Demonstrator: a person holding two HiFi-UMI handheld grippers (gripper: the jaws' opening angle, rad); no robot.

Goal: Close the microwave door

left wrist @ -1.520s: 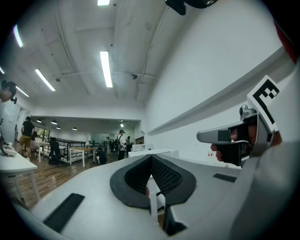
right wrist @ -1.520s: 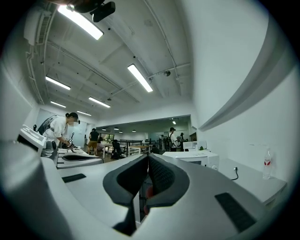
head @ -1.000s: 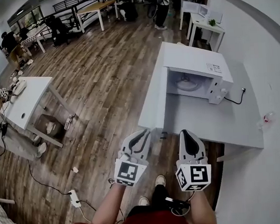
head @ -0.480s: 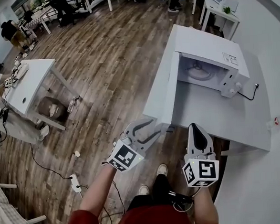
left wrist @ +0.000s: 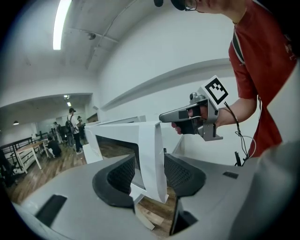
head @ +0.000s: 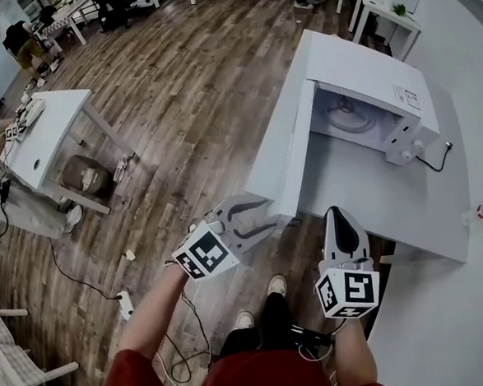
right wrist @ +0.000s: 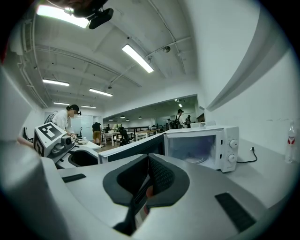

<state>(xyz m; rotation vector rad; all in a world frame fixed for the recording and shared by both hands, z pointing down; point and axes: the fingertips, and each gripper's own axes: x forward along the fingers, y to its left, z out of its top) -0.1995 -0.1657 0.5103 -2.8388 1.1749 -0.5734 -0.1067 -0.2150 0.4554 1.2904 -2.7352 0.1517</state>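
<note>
Head view: the microwave has its door swung wide. The door's free edge, farthest from the microwave, stands between the left tool's jaws. They have just been opening and are not pressing on it. The right tool, jaws together, is farther off.

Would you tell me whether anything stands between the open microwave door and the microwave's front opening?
Nothing visible does: the table inside the microwave door's swing is bare up to the microwave, and the glass plate lies inside the cavity.
</note>
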